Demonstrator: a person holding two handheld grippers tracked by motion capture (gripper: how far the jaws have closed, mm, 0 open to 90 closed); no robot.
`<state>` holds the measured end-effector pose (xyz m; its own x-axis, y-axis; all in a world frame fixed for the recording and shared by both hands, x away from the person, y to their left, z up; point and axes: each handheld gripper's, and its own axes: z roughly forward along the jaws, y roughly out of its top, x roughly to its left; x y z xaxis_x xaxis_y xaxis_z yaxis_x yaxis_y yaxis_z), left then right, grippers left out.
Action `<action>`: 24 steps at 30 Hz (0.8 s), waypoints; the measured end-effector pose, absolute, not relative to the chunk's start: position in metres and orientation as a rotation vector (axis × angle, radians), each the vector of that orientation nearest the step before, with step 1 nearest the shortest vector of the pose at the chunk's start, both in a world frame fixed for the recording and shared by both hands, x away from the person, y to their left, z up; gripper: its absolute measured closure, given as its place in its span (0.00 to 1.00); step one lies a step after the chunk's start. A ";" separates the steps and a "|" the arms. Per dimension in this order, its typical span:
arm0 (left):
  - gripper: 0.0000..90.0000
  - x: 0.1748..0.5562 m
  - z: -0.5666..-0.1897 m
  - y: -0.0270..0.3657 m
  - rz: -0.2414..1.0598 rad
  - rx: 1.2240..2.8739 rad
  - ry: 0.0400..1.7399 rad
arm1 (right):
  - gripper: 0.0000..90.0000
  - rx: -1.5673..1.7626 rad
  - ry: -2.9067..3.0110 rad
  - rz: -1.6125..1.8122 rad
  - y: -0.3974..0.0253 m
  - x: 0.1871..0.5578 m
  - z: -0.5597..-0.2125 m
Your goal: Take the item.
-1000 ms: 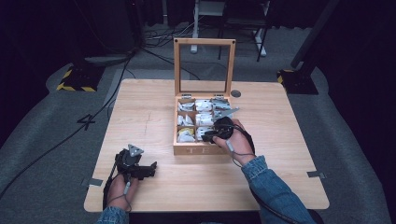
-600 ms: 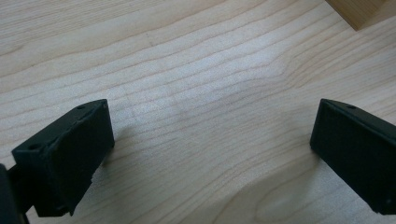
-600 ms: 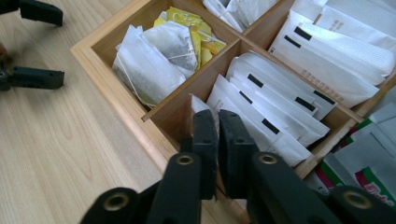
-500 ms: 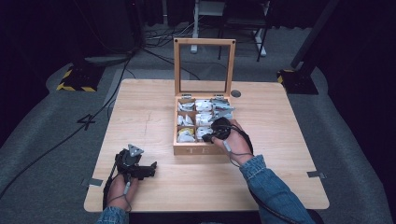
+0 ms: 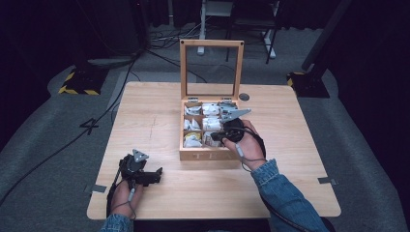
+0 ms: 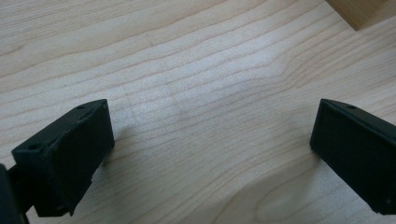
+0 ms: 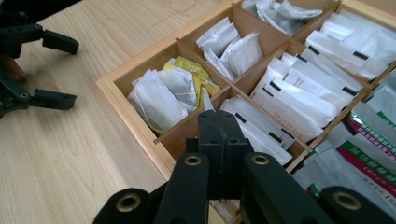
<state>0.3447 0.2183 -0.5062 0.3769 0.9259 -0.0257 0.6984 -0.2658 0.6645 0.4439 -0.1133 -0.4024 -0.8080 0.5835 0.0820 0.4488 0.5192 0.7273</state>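
In the high view, a wooden tea box is seen at the centre of the table, its glass-paned lid standing upright behind it. The box is divided into compartments filled with tea bags. The right gripper is held over the near middle part of the box, just right of centre in the frame, with the hand behind it at the box's near right corner.

In the right gripper view, the right gripper is seen at the lower centre with its jaws pressed together. A thin white sachet is pinched at the tips and stands up just above them, over the divider between the compartment of loose white and yellow bags on the left and the compartment of white packets on the right. Green and red printed packets lie at the right edge.

The left gripper rests on the table at the lower left of the high view, well apart from the box. In the left gripper view, its jaws are spread wide over bare wood, with nothing between them; a corner of the box shows at the upper right.
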 end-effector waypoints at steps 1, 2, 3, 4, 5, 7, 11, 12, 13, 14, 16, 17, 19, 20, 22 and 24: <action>0.00 0.345 -0.506 0.218 0.499 2.050 1.395 | 1.00 0.884 2.576 1.175 -0.114 0.444 -0.401; 0.00 0.345 -0.506 0.218 0.500 2.050 1.393 | 1.00 0.884 2.576 1.175 -0.114 0.444 -0.401; 0.00 0.345 -0.506 0.218 0.499 2.049 1.395 | 1.00 0.889 2.563 1.190 -0.115 0.443 -0.400; 0.00 0.345 -0.506 0.218 0.500 2.050 1.393 | 1.00 0.888 2.550 1.202 -0.117 0.442 -0.398; 0.00 0.345 -0.506 0.218 0.500 2.050 1.393 | 1.00 0.887 2.540 1.218 -0.118 0.442 -0.397; 0.00 0.345 -0.506 0.218 0.500 2.050 1.393 | 1.00 0.886 2.519 1.240 -0.120 0.440 -0.394; 0.00 0.345 -0.506 0.218 0.499 2.049 1.392 | 1.00 0.875 2.480 1.283 -0.125 0.436 -0.385; 0.00 0.345 -0.506 0.218 0.499 2.049 1.392 | 1.00 0.875 2.473 1.292 -0.127 0.435 -0.383; 0.00 0.345 -0.506 0.218 0.499 2.049 1.392 | 1.00 0.875 2.473 1.292 -0.127 0.435 -0.383; 0.00 0.345 -0.506 0.218 0.499 2.049 1.392 | 1.00 0.872 2.467 1.302 -0.128 0.434 -0.381; 0.00 0.345 -0.506 0.218 0.499 2.049 1.392 | 1.00 0.865 2.454 1.321 -0.130 0.432 -0.378; 0.00 0.345 -0.506 0.218 0.499 2.049 1.392 | 1.00 0.862 2.447 1.330 -0.131 0.431 -0.377; 0.00 0.345 -0.506 0.218 0.499 2.049 1.392 | 1.00 0.861 2.432 1.352 -0.133 0.429 -0.374; 0.00 0.345 -0.506 0.218 0.499 2.049 1.391 | 1.00 0.859 2.422 1.369 -0.135 0.428 -0.373; 0.00 0.345 -0.506 0.218 0.499 2.049 1.393 | 1.00 0.858 2.403 1.393 -0.137 0.426 -0.371; 0.00 0.345 -0.506 0.218 0.499 2.049 1.392 | 1.00 0.855 2.377 1.418 -0.141 0.423 -0.370</action>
